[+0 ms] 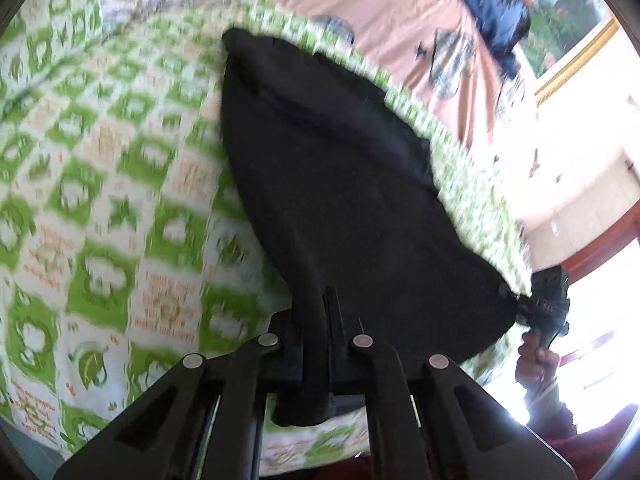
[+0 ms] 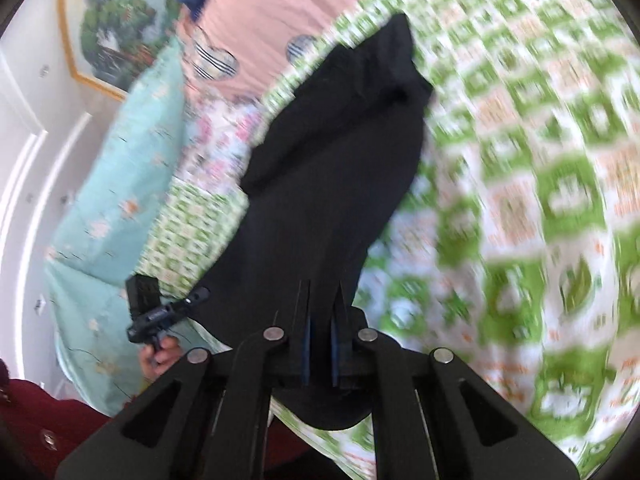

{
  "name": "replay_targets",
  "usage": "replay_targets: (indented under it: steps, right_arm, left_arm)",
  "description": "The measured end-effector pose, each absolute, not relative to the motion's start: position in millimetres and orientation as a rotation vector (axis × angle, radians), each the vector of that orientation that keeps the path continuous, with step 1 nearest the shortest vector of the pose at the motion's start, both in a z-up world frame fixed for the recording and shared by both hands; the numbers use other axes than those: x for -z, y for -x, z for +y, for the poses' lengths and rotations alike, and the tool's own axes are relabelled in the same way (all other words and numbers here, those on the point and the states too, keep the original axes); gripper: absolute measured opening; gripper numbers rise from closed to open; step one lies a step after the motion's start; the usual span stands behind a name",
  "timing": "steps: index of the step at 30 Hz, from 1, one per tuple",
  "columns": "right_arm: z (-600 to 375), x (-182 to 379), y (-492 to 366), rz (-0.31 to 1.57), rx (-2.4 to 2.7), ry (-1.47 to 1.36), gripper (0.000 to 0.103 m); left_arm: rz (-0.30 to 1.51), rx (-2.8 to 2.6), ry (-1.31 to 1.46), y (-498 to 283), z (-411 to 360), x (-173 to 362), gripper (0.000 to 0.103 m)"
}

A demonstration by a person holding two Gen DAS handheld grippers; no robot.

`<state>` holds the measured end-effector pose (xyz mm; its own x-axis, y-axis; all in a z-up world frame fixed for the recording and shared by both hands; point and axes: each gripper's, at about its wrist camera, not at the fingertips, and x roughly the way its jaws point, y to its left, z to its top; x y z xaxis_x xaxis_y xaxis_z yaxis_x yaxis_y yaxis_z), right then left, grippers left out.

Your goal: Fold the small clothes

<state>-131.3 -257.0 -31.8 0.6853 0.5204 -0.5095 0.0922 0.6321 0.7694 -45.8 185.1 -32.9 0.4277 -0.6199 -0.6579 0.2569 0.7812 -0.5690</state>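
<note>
Presently we grip the black garment (image 1: 340,184) at two near corners, left gripper (image 1: 326,308) and right gripper (image 2: 322,300) both clamped on cloth. It hangs stretched over the green quilt (image 1: 120,200) on the bed. No fold is complete; folding remains.

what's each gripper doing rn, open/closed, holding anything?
Left gripper: closed on the near edge of the black garment.
Right gripper: closed on the same black garment, at the other near corner.
</note>
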Motion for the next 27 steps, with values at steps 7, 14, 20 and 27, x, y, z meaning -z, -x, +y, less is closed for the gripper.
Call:
replay_targets:
  steps: [7,14,20,27]
  right_arm:
    - [-273,-14,83,0.664,-0.261,-0.824,0.008]
    - [-316,-31,-1,0.600,-0.170,-0.825,0.008]
    - [-350,-22,-82,0.605,-0.074,-0.843,0.008]
    - [-364,21,-145,0.731,0.044,-0.792,0.008]
  left_arm:
    - [0.817,0.564,0.481,2,181,-21,0.006]
    - [0.740,0.523,0.505,-79,163,-48,0.006]
    - [0.735,0.440,0.517,-170,150,-45,0.006]
    - [0.832,0.361,0.474,-259,132,4,0.006]
